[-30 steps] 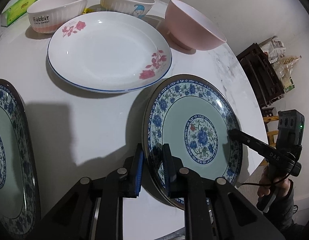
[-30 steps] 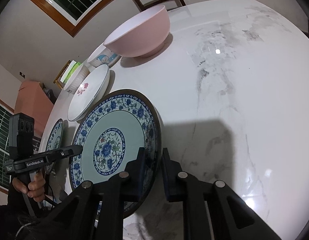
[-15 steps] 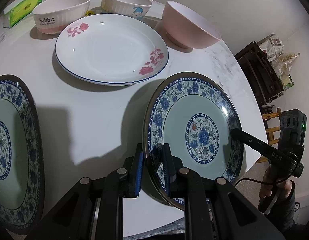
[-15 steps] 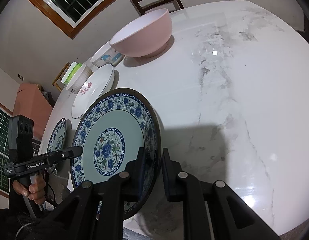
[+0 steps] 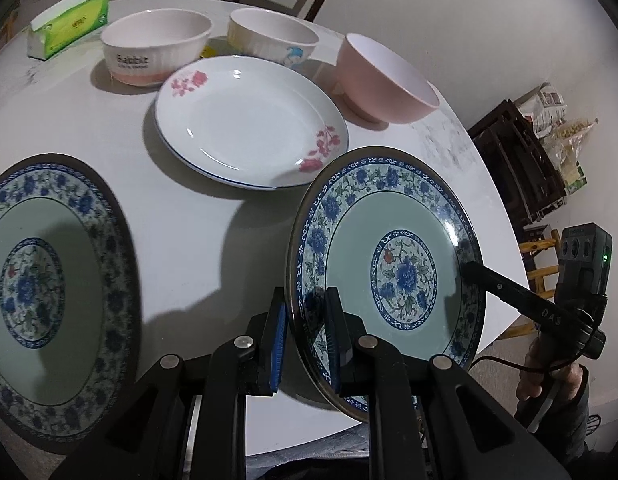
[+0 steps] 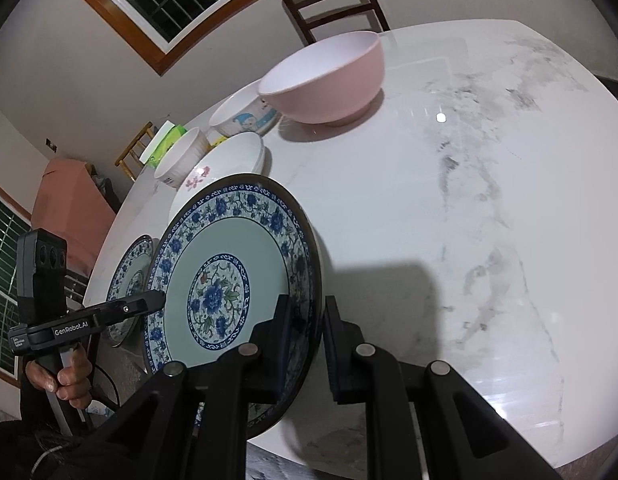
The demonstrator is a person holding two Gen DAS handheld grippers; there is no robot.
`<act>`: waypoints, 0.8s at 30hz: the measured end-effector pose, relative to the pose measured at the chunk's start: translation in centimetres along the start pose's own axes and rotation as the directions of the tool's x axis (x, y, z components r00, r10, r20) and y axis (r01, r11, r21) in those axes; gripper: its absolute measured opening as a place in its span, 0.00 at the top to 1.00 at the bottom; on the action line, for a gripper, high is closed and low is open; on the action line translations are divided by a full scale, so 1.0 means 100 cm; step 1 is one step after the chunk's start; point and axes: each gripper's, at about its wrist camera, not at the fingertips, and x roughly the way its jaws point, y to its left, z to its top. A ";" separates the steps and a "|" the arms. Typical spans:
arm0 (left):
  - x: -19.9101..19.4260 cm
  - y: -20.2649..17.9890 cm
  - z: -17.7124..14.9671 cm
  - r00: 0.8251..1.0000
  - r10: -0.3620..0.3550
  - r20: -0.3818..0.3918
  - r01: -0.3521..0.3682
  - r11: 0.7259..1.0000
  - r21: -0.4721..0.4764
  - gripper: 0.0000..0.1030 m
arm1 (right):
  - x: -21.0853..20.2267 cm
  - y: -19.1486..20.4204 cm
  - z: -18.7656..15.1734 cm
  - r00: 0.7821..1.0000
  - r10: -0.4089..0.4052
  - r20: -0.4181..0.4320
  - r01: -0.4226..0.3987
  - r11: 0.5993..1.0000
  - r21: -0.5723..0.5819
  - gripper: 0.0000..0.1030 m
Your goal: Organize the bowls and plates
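The blue-patterned plate (image 5: 393, 256) was held tilted above the near edge of the white marble tabletop (image 6: 449, 208), clear of it; the left gripper (image 5: 305, 336) was clamped on its left rim and the right gripper (image 6: 305, 340) on the opposite rim; in each wrist view the plate's lower edge was hidden behind the black fingers. A second blue-patterned plate (image 5: 41, 280) lay flat to the left, cut off by the frame edge; in the right wrist view it was mostly hidden behind the held plate. Beyond sat a white floral plate (image 5: 249, 136), a pink bowl (image 5: 385, 88), a cartoon bowl (image 5: 273, 40) and a lettered bowl (image 5: 157, 52), its print too blurred to read; a green tissue pack (image 5: 69, 20) stood behind.
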 end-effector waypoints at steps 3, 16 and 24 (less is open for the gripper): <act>-0.004 0.003 -0.001 1.000 0.004 0.012 -0.004 1.000 -0.008 0.86 | 0.001 0.008 0.001 1.000 0.005 0.001 -0.005 1.000 -0.009 0.85; -0.035 0.045 0.002 0.994 0.056 0.092 -0.048 0.995 -0.087 0.86 | 0.025 0.049 0.013 0.997 0.077 -0.015 -0.078 0.995 -0.054 0.85; -0.067 0.087 -0.001 0.982 0.117 0.146 -0.093 0.982 -0.165 0.86 | 0.051 0.093 0.019 0.990 0.130 -0.060 -0.136 0.985 -0.108 0.85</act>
